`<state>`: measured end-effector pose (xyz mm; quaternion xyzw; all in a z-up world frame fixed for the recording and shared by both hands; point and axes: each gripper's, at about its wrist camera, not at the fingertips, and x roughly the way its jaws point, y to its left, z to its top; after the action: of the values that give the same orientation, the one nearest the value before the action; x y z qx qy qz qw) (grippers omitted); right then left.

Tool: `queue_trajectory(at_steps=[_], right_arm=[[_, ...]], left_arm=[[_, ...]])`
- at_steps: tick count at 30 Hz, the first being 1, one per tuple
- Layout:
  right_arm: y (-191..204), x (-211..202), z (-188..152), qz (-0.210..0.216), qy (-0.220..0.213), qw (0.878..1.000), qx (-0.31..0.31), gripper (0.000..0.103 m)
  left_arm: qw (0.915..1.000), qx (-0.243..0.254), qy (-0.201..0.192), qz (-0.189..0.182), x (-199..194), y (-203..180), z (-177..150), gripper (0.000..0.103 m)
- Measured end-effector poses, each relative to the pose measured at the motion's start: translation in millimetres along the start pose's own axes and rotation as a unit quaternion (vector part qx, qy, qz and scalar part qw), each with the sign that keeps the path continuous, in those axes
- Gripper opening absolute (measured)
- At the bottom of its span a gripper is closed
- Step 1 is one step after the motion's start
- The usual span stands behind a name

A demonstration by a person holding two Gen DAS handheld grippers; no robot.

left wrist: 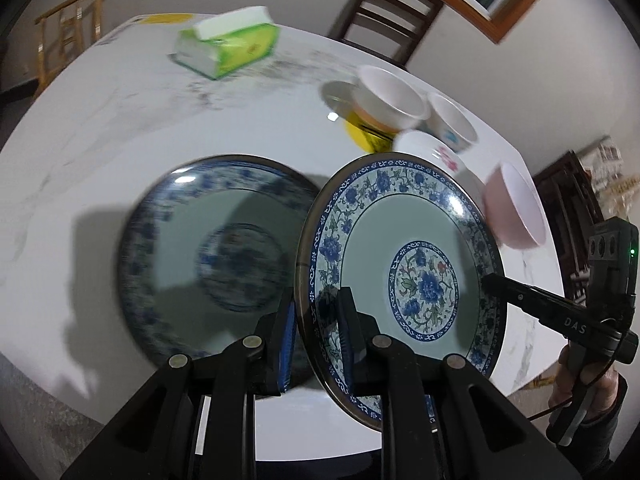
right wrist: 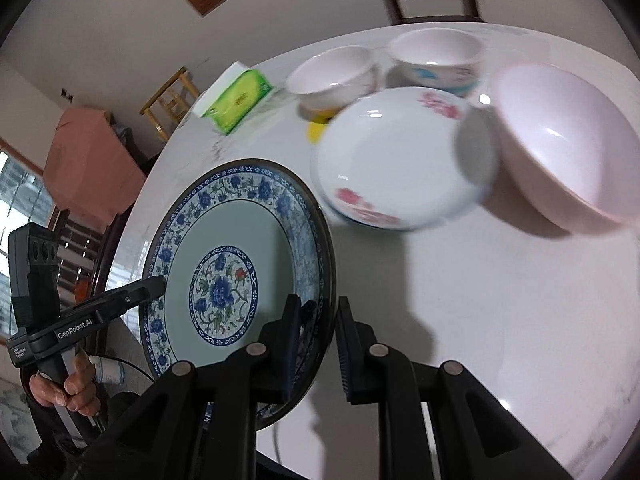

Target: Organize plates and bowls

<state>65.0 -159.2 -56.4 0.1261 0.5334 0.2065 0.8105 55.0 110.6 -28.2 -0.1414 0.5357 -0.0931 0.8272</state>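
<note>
A blue-and-white floral plate (left wrist: 400, 280) hangs tilted above the white marble table (left wrist: 120, 120), held from two sides. My left gripper (left wrist: 316, 308) is shut on its near rim. My right gripper (right wrist: 319, 308) is shut on the opposite rim of the same plate (right wrist: 236, 280). Each gripper shows in the other's view: the right one (left wrist: 490, 280) at the plate's far edge, the left one (right wrist: 158, 284) likewise. A second, matching blue plate (left wrist: 216, 252) lies flat on the table to the left, blurred.
Behind the plates are two white bowls (left wrist: 390, 98) (left wrist: 452, 122), a white dish with pink flowers (right wrist: 396, 160) and a pink bowl (right wrist: 568, 144). A green tissue pack (left wrist: 228, 46) sits further back. A dark chair (left wrist: 392, 12) stands at the table's far edge.
</note>
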Motion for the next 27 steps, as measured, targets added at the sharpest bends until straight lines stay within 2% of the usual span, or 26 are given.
queue_trajectory(at_steps=[13,27], right_arm=[[74.5,73.2,27.1,0.018,0.052,0.998,-0.035,0.017],[86.0,95.7,27.6,0.008,0.077,0.996,-0.035,0.018]], left_arm=[[0.9973,-0.065,-0.003,0.034,-13.3,90.7,5.8,0.017],[0.9960,-0.078,0.015,0.041,3.0,118.4,7.8,0.018]])
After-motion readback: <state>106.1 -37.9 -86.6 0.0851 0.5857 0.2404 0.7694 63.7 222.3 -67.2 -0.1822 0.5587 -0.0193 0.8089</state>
